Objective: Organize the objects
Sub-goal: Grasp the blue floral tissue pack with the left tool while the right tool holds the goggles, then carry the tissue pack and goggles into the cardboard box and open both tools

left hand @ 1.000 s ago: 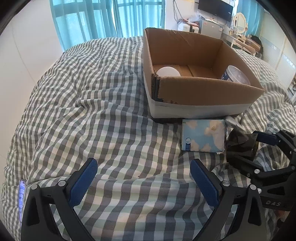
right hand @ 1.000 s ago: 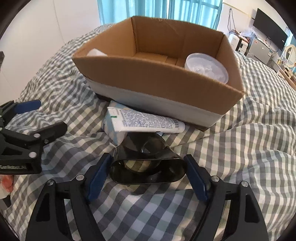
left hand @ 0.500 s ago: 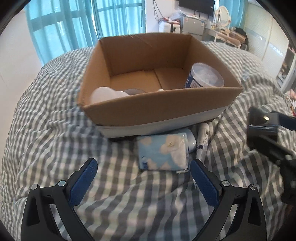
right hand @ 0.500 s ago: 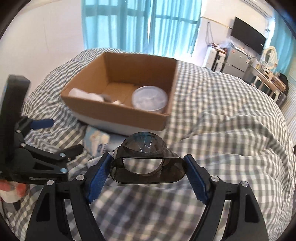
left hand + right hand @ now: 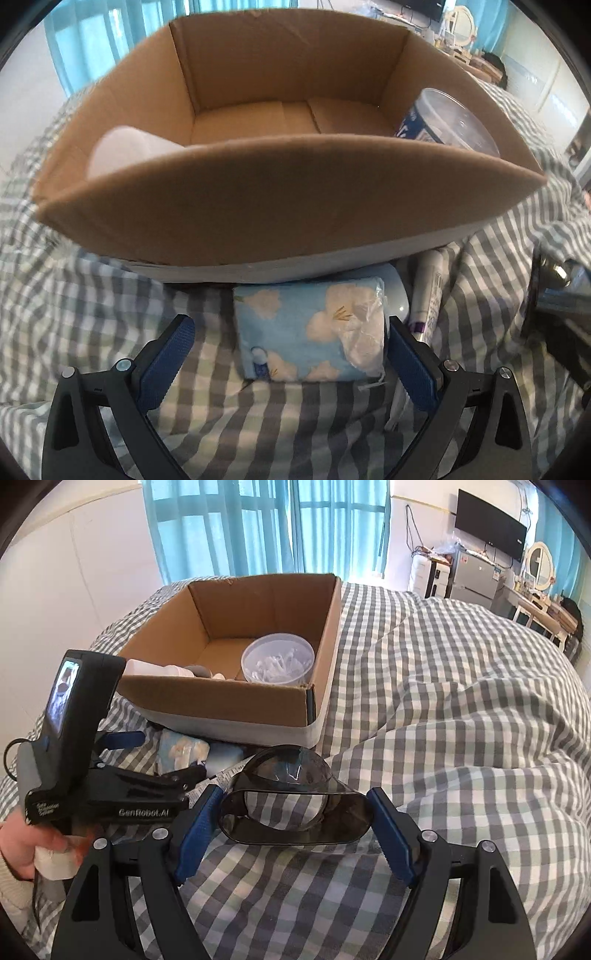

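A blue tissue pack printed with white flowers lies on the checked bedspread against the cardboard box. My left gripper is open and straddles the pack; its right pad is close to the pack's end and its left pad stands apart. A white tube lies just right of the pack. My right gripper is shut on a dark see-through plastic piece, held above the bedspread, near the box's front right corner. From there I see the left gripper over the tissue pack.
Inside the box stand a clear lidded tub and a white round container. A person's hand grips the left gripper's handle. Checked bedspread spreads to the right. Curtains, a television and furniture stand beyond the bed.
The left gripper moved forward and down until the tissue pack lay between its jaws. The right gripper lifted the dark plastic piece off the bedspread and drew back from the box.
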The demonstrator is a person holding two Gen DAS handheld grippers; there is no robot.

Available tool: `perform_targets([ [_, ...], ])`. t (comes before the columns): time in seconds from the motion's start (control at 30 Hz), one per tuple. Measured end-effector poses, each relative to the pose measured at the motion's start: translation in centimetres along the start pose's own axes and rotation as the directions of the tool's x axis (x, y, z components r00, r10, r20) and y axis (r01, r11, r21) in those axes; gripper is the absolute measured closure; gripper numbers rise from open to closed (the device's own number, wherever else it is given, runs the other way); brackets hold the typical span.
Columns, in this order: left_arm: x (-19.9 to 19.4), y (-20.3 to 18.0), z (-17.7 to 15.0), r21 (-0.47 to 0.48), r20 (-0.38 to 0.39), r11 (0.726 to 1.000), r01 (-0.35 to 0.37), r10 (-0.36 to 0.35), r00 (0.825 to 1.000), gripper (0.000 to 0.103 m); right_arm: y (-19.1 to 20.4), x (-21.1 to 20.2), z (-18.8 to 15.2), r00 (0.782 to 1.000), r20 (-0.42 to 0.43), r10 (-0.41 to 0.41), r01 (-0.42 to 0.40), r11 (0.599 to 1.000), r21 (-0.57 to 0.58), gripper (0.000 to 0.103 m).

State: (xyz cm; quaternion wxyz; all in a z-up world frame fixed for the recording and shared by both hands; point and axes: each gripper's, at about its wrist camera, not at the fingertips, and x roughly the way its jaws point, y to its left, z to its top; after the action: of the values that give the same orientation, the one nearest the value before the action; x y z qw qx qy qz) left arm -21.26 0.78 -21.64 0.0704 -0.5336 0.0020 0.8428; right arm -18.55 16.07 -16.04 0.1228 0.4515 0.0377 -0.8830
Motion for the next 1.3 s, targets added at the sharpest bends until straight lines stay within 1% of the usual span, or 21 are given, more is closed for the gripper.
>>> perform_targets([
  [0.07,0.3,0.1,0.0,-0.006,0.0,1.0,0.023,-0.023,1.0,0.0,0.0,0.4,0.0,1.0,-0.01,-0.002,0.002,1.0,0.002,0.024],
  [0.13,0.2,0.0,-0.1,0.004,0.012,1.0,0.024,-0.025,1.0,0.001,0.1,0.6,0.0,1.0,-0.015,-0.005,0.005,1.0,0.001,0.024],
  [0.17,0.1,0.0,-0.2,0.013,0.016,1.0,0.026,-0.027,1.0,0.003,0.1,0.7,0.0,1.0,-0.017,-0.007,0.007,1.0,-0.001,0.024],
  [0.2,0.0,-0.1,-0.2,0.018,0.019,0.999,0.036,-0.036,0.999,0.008,0.2,0.7,0.0,1.0,-0.018,-0.01,0.01,1.0,-0.003,0.024],
  [0.23,-0.2,-0.1,-0.3,0.023,0.021,0.998,0.052,-0.053,0.998,0.012,0.3,0.8,0.0,1.0,-0.019,-0.013,0.013,1.0,-0.007,0.024],
  [0.27,-0.4,-0.2,-0.4,0.03,0.024,0.998,0.064,-0.064,0.998,0.018,0.5,0.8,0.0,1.0,-0.02,-0.015,0.015,1.0,-0.011,0.024],
  [0.3,-0.5,-0.3,-0.5,0.038,0.028,0.997,0.062,-0.063,0.998,0.023,0.5,0.8,-0.1,1.0,-0.02,-0.019,0.019,1.0,-0.015,0.024],
  [0.33,-0.8,-0.6,-0.7,0.048,0.034,0.997,0.056,-0.058,0.998,0.026,0.6,0.8,-0.2,1.0,-0.02,-0.023,0.023,1.0,-0.018,0.024],
  [0.5,-1.9,-0.9,-2.1,0.07,0.038,0.997,0.043,-0.045,0.998,0.028,0.7,0.4,-0.3,0.999,-0.015,-0.041,0.04,0.999,-0.02,0.024],
  [0.63,-3.8,-0.8,-3.2,0.081,0.057,0.996,0.031,-0.036,0.998,0.028,1.2,-0.5,-0.3,0.999,0.001,-0.052,0.052,0.998,-0.022,0.024],
  [0.73,-5.4,-0.7,-4.1,0.086,0.072,0.996,0.017,-0.023,0.997,0.028,1.8,-1.5,-0.2,0.998,0.019,-0.06,0.061,0.998,-0.029,0.024],
  [0.93,-8.4,0.5,-4.8,0.072,0.104,0.997,0.004,-0.011,0.994,0.028,3.1,-4.1,-0.1,0.995,0.068,-0.075,0.078,0.996,-0.044,0.024],
  [1.13,-10.8,-0.5,-4.5,0.059,0.159,0.998,-0.011,0.001,0.987,0.028,4.2,-6.9,-0.4,0.993,0.105,-0.059,0.065,0.997,-0.049,0.024],
  [1.3,-13.8,-0.7,-5.1,0.058,0.216,0.998,-0.022,0.009,0.976,0.028,5.3,-9.4,-0.7,0.988,0.146,-0.059,0.069,0.995,-0.068,0.024],
])
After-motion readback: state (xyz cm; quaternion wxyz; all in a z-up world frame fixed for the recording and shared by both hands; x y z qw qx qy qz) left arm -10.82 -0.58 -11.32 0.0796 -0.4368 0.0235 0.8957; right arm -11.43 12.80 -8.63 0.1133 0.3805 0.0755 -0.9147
